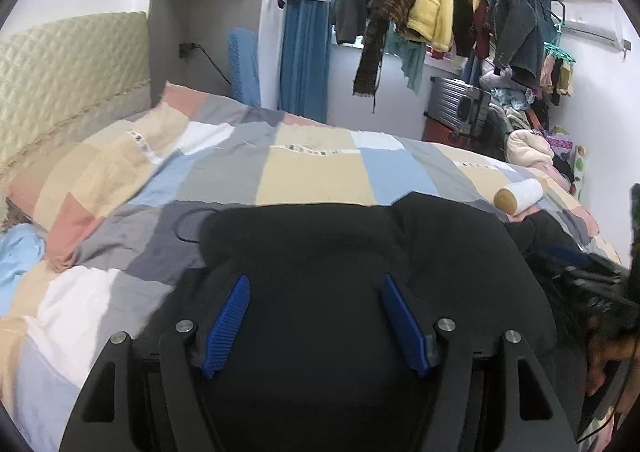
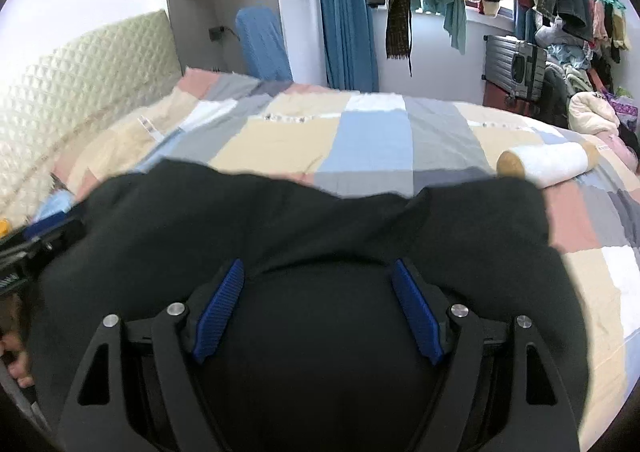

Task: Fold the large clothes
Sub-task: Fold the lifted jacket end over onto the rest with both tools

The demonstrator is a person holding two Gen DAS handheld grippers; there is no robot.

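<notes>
Left jaws: the left gripper [image 1: 316, 318] is seen with its blue pads [image 1: 228, 326] spread wide apart; nothing is pinched between them, and black cloth lies under and in front of them.
Right jaws: the right gripper [image 2: 318, 310] is likewise held wide open, its blue pads [image 2: 416, 316] apart and nothing clamped; black cloth fills the space below.
Garment: the black garment [image 1: 360, 252] is spread on the bed, just in front of both grippers; its far edge is raised into two humps with a dip between them. In the right view the same garment [image 2: 280, 220] is seen reaching to the left edge, where part of the other gripper is visible.
Cord: a thin black cord [image 1: 186, 226] is looped on the cover beside the left side of the garment.
Bed: a patchwork cover [image 1: 312, 172] in beige, grey, blue and pink is laid over the bed.
Roll: a white roll [image 2: 548, 164] with brown ends lies on the cover, near the right hump of the garment.
Background: a quilted headboard [image 1: 68, 64] is found at the left; many clothes [image 1: 432, 8] are hung on a rail at the far wall, with a grey suitcase [image 1: 460, 100] below.
</notes>
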